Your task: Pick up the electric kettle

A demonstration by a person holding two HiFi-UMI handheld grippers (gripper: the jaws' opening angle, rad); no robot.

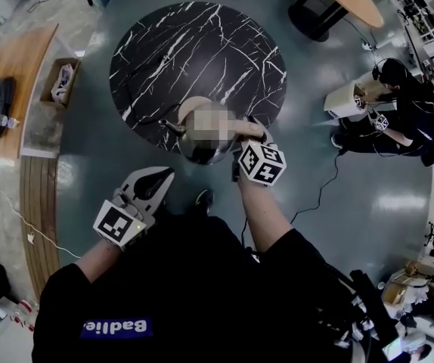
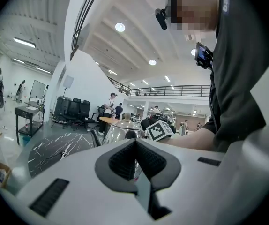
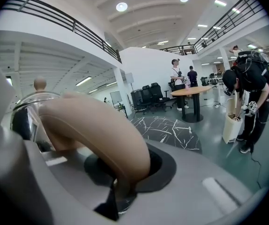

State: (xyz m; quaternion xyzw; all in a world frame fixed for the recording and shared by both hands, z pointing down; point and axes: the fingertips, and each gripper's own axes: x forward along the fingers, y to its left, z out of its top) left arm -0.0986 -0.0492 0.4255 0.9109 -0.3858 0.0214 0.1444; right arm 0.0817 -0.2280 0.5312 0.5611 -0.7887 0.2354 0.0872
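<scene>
Beige kettle handle (image 3: 94, 128) clamped in right tongs (image 3: 123, 189); left tongs (image 2: 137, 165) closed, empty.

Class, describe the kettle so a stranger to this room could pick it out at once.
Find the round black table with white veins. At its near edge, the right gripper holds the kettle. It is the only shiny steel thing there, with a curved tan handle and thin spout.

The left claw (image 2: 135, 146), jaws together and empty, points toward the steel kettle (image 2: 118, 131) ahead.
</scene>
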